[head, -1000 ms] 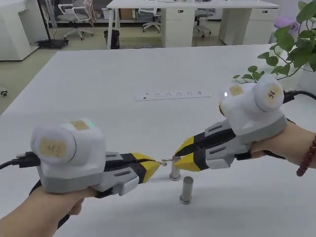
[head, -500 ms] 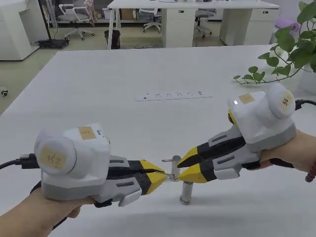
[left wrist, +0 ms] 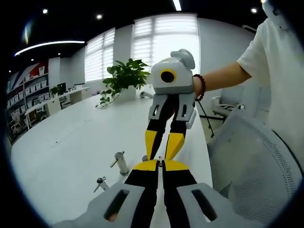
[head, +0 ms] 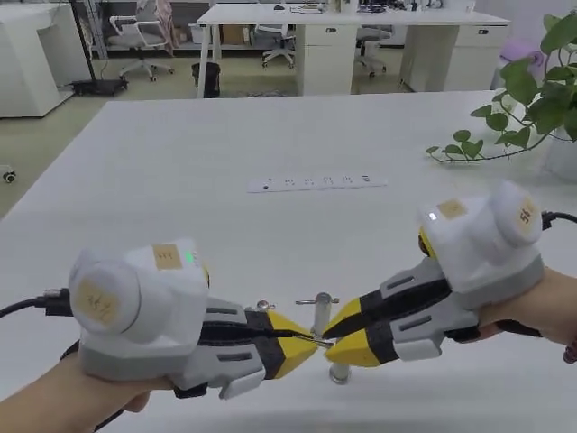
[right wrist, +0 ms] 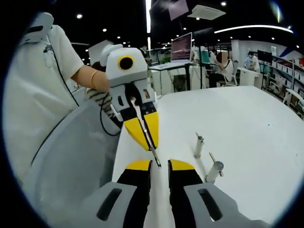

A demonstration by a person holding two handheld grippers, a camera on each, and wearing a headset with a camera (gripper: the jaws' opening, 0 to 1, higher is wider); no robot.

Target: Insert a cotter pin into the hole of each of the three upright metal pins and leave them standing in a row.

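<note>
At the front edge of the bench [head: 180, 180], the left gripper [left wrist: 160, 164] clamps a cotter pin [right wrist: 154, 153]. The right gripper [right wrist: 160, 165], jaws apart, is beside an upright metal pin [head: 318, 317].

The left gripper [head: 314, 342] has a white and grey body with black jaws tipped in yellow; the right gripper [head: 330, 343] wears the same colours. Between the left jaws, the thin silver cotter pin [right wrist: 155, 157] gleams pale. Beside the jaws, dull silver-grey upright metal pins [right wrist: 198, 146] contrast with the plain white table [head: 225, 153].
</note>
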